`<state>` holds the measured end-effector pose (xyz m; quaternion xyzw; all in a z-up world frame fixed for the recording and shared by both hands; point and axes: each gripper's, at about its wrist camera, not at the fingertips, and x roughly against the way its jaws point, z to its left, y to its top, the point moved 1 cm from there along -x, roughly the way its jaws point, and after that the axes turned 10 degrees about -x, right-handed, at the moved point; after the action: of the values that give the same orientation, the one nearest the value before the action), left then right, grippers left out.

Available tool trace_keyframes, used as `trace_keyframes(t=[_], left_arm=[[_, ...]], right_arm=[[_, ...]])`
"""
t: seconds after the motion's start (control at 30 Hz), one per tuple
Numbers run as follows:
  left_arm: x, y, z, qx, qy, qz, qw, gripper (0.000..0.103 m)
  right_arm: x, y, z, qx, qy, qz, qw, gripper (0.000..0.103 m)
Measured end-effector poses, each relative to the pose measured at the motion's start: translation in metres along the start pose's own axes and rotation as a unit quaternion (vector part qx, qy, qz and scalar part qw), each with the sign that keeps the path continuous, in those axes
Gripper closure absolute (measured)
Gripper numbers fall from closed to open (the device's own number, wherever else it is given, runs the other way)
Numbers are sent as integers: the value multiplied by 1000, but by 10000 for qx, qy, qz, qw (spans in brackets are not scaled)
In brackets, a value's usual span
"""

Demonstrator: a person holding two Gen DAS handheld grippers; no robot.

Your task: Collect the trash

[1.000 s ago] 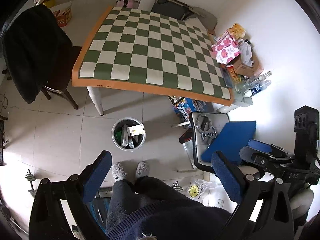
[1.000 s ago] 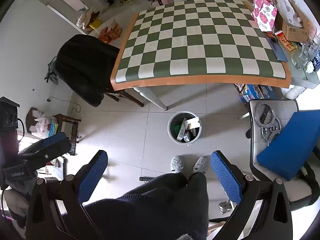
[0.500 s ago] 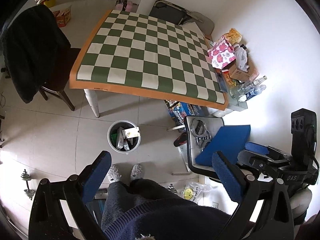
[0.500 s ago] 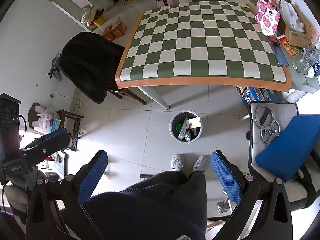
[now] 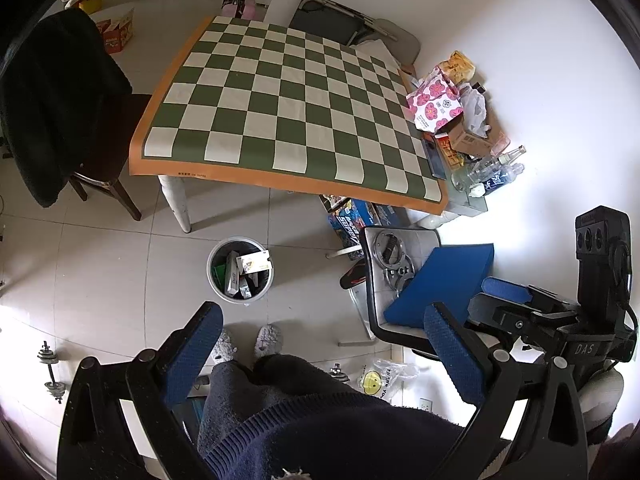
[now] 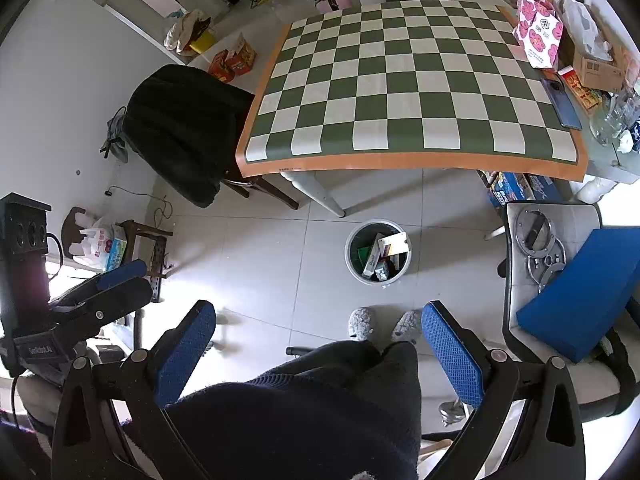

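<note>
A round grey trash bin (image 5: 240,275) stands on the tiled floor in front of the table, holding several boxes and cartons; it also shows in the right wrist view (image 6: 378,256). The checkered green-and-white table top (image 5: 288,116) is bare in the middle, also in the right wrist view (image 6: 408,80). My left gripper (image 5: 324,344) is open and empty, held high above the floor. My right gripper (image 6: 318,340) is open and empty at the same height. Each gripper shows in the other's view, the right (image 5: 520,304) and the left (image 6: 116,284).
A pink flowered box (image 5: 434,104), cardboard boxes and bottles (image 5: 488,168) crowd the table's right edge. A chair with a black coat (image 5: 60,108) stands left. A chair with a blue cushion (image 5: 444,280) and metal rings stands right. My legs and slippers (image 5: 256,344) are below.
Both grippers have drawn slightly back and up from the table and bin; the scene has shifted left in the left wrist view. Both stay open and empty.
</note>
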<state>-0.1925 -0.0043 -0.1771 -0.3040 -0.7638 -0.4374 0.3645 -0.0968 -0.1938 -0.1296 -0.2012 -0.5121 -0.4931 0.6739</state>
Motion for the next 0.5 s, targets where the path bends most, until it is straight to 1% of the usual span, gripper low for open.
trace_keyframes(t=[0.27, 0.5], left_arm=[[0, 0, 0, 0, -8, 15, 10000, 0], [-2, -7, -3, -36, -42, 33, 10000, 0]], right_arm=[[-1, -4, -1, -16, 19, 26, 10000, 0], [-3, -7, 2, -54, 23, 23, 10000, 0]])
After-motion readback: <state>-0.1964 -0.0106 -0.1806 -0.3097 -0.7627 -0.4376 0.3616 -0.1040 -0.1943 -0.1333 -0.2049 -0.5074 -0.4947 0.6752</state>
